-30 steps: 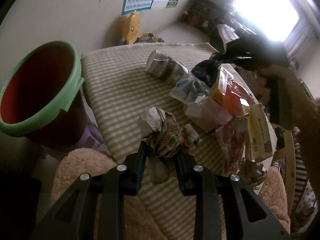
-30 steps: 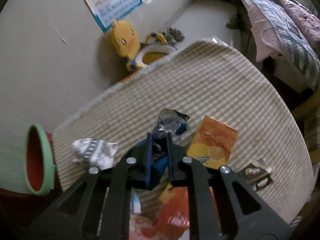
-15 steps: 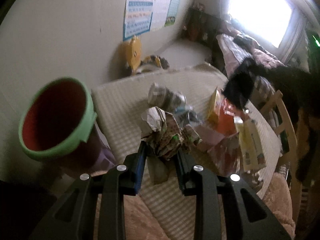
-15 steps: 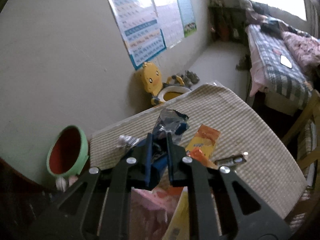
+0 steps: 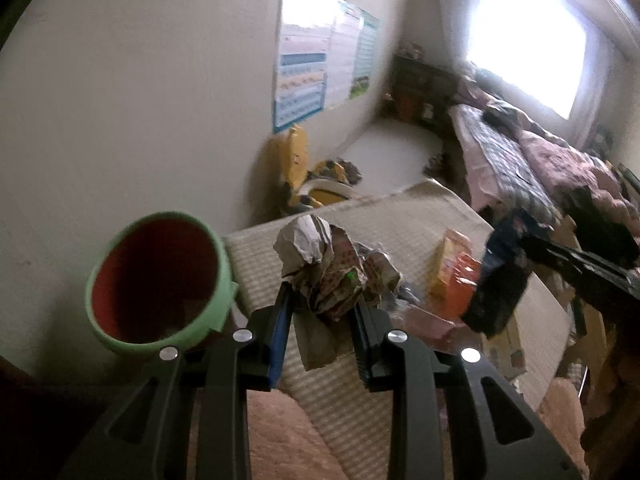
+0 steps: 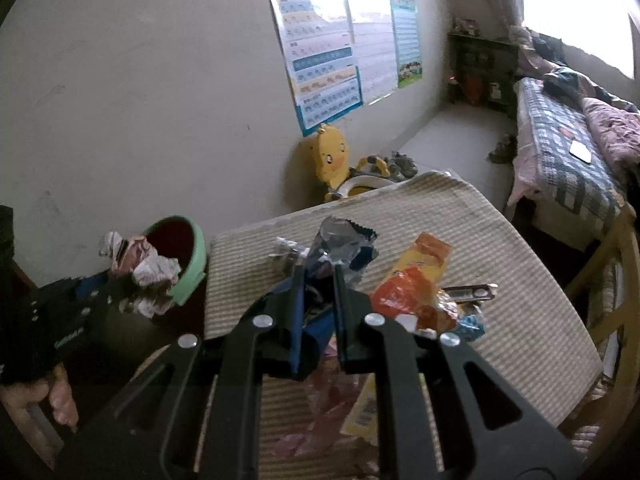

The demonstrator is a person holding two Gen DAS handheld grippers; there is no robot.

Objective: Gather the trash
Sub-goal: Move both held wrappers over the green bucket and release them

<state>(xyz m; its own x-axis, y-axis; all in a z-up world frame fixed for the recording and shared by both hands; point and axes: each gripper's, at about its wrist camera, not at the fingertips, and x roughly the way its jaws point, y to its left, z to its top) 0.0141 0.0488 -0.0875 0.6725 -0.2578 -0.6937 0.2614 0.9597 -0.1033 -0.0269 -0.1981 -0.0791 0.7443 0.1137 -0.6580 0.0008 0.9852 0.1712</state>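
My left gripper [image 5: 322,304] is shut on a crumpled wad of paper and wrappers [image 5: 320,260], held above the near edge of the striped table [image 5: 420,208]. The red bin with a green rim [image 5: 160,280] stands just left of it, mouth tilted toward me. In the right wrist view the left gripper [image 6: 120,284] holds the same crumpled wad [image 6: 152,268] in front of the bin [image 6: 188,256]. My right gripper [image 6: 318,276] is shut on a dark blue and silver snack wrapper [image 6: 344,240], lifted over the table [image 6: 460,216]. That wrapper [image 5: 496,284] also hangs from the right gripper at the right of the left wrist view.
Orange and yellow snack packets [image 6: 416,280], a small foil packet [image 6: 468,292] and pink wrappers [image 6: 336,400] lie on the table. A yellow duck potty [image 6: 332,160] stands by the wall beyond. A bed [image 6: 568,148] is at the right. A fluffy pink seat [image 5: 288,440] lies below the left gripper.
Both grippers have risen with their loads. The right gripper carried the blue wrapper away from the table top toward the near left. The bin now shows smaller and nearer the left gripper.
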